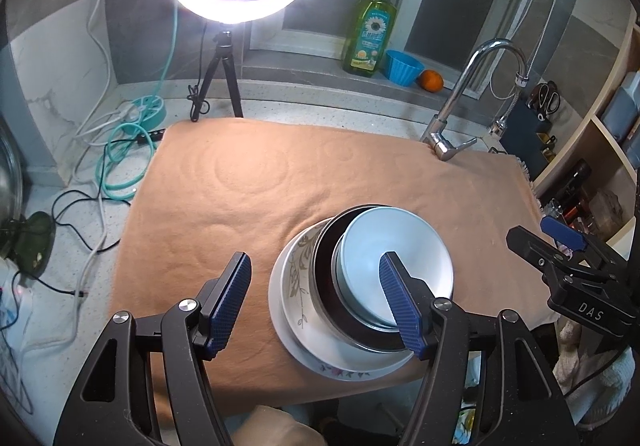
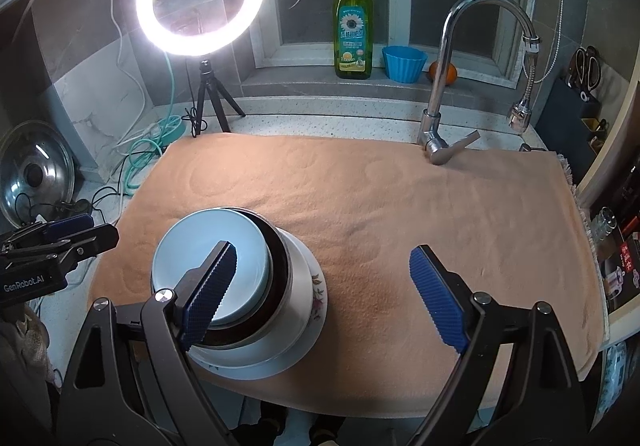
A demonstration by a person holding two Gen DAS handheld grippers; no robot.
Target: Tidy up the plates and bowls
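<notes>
Left gripper (image 1: 316,302): jaws spread, empty — above the stack's left side.
Right gripper (image 2: 324,294): jaws spread wide, empty — above the stack's right side.
Stack: pale blue bowl (image 1: 400,258) nested in dark bowl (image 1: 326,258), on floral plate (image 1: 292,310).
Towel (image 1: 248,197): under the stack.
Faucet (image 1: 460,105): beyond the stack.

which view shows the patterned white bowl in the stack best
Left wrist view: the patterned white bowl shows its leaf-printed inner wall there. In the right wrist view, only its plain outer side shows, below the light blue bowl.
</notes>
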